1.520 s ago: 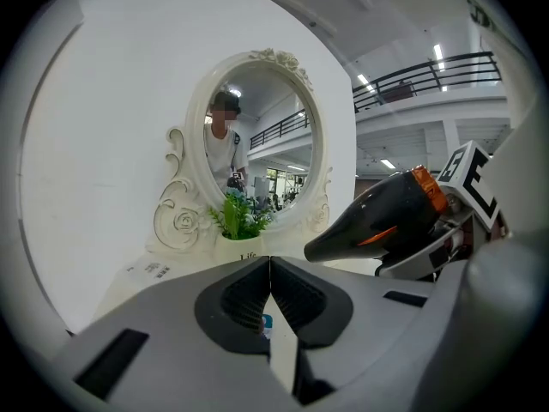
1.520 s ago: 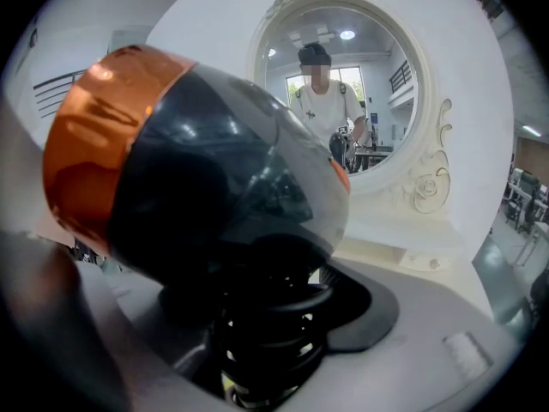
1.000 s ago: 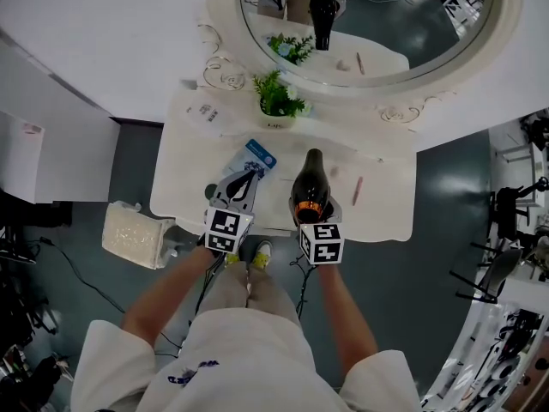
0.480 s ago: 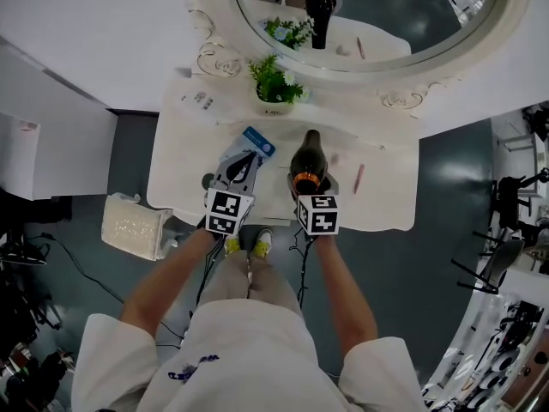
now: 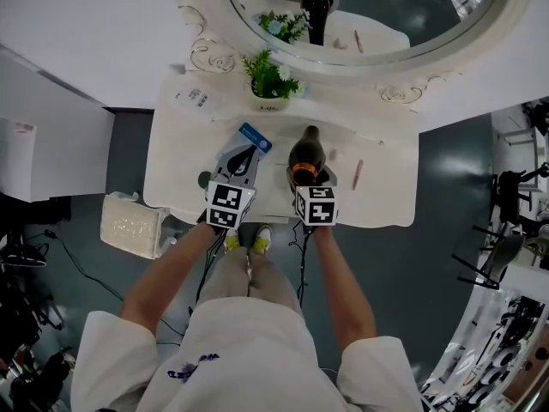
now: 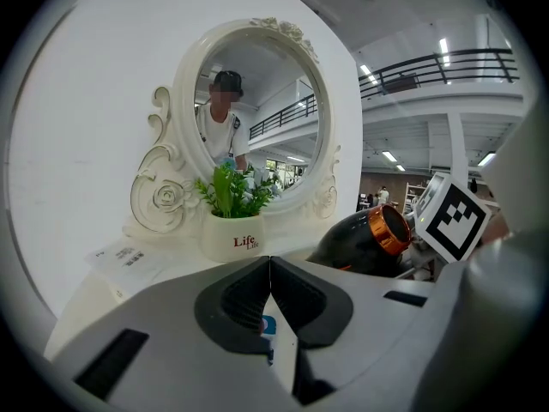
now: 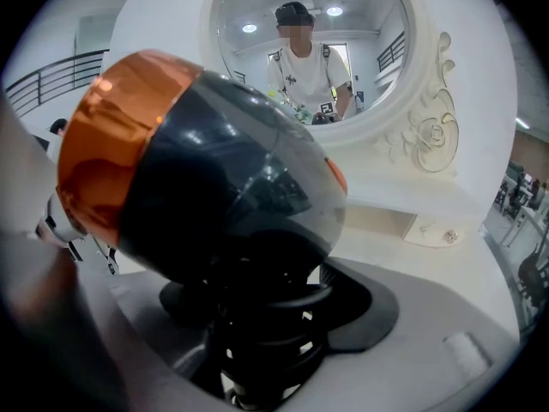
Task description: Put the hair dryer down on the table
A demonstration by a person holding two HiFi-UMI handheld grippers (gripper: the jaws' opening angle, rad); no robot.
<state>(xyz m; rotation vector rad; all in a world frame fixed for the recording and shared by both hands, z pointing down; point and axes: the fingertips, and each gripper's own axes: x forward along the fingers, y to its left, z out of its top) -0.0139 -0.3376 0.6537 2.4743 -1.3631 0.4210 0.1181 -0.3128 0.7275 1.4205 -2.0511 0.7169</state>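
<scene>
Counting claws: two, one in each hand; each carries one cube with square markers.
Right claw [image 7: 270, 312]: pinches the black handle of the hair dryer, a pad on either side of it.
Left claw [image 6: 269, 290]: jaws pressed together with nothing between them, low over the tabletop.
Hair dryer [image 5: 306, 154]: one, black with an orange ring at the back end. It is in the right claw above the front middle of the tabletop, nose towards the mirror. Whether it touches the surface I cannot tell.
Tabletop [image 5: 390, 200]: one, white, with a curved front edge.
Mirror [image 5: 446, 45]: one, round, in a white carved frame at the back. It shows the person and both claws.
Plant [image 5: 270, 77]: one, green, in a white pot in front of the mirror, ahead and left of the dryer's nose.
Card [image 5: 256, 137]: one, blue and white, flat on the tabletop just past the left claw's tips.
Leaflet [image 5: 199, 99]: one, white, at the back left corner.
Pink stick [image 5: 358, 174]: one, lying right of the dryer, apart from it.
Nearest neighbour: the left claw, just beside the dryer on its left.
Floor: one pale bag [image 5: 133, 224] left of the tabletop.
</scene>
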